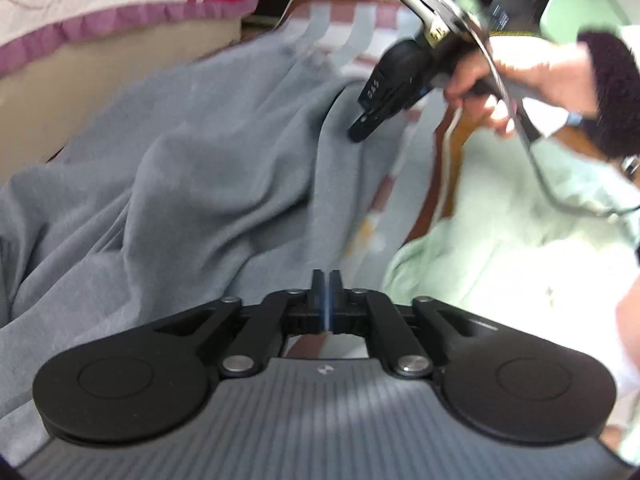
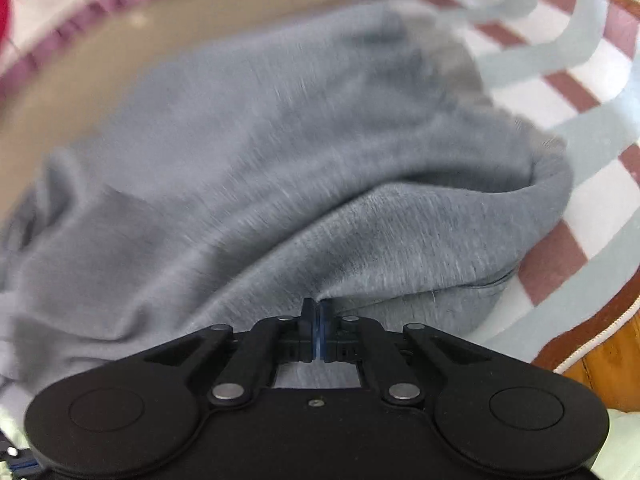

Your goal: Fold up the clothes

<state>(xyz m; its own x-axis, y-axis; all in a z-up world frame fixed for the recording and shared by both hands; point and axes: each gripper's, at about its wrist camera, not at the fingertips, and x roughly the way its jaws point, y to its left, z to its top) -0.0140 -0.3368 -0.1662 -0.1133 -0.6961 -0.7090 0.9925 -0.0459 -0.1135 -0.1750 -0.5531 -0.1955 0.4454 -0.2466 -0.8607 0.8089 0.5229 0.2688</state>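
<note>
**Grey garment lies crumpled on the striped mat, one gripper pinching it**

A big grey garment (image 2: 280, 168) lies in soft folds on a striped mat (image 2: 560, 92). The mat has pale blue, white and brown-red stripes and a brown edge. The cloth is bunched up, so its long way is hard to tell. In the left wrist view it seems to run from the near left corner of the mat up toward the far edge. I cannot tell which end is the top of the garment.

The right gripper (image 2: 316, 312) has its two fingers pressed together. A fold of the grey cloth rises into a ridge right at the tips, so it is pinching the garment near the mat's right side.

The left gripper (image 1: 327, 280) also has its fingers pressed tight together, with only a thin blue line between them. The grey cloth lies below and beside the tips (I cannot tell if any cloth is caught in them).

Only the left wrist view shows the person's right hand (image 1: 516, 80) wrapped around the black handle of the right gripper, with a dark fuzzy sleeve (image 1: 612, 92) behind it. It also shows a pale green cloth (image 1: 500, 220) lying past the mat's right edge, and a white blanket with a purple border (image 1: 120, 20) beyond the far left corner.

The right wrist view shows the garment's rolled edge close up, near the mat's right edge. Both views are blurry.
</note>
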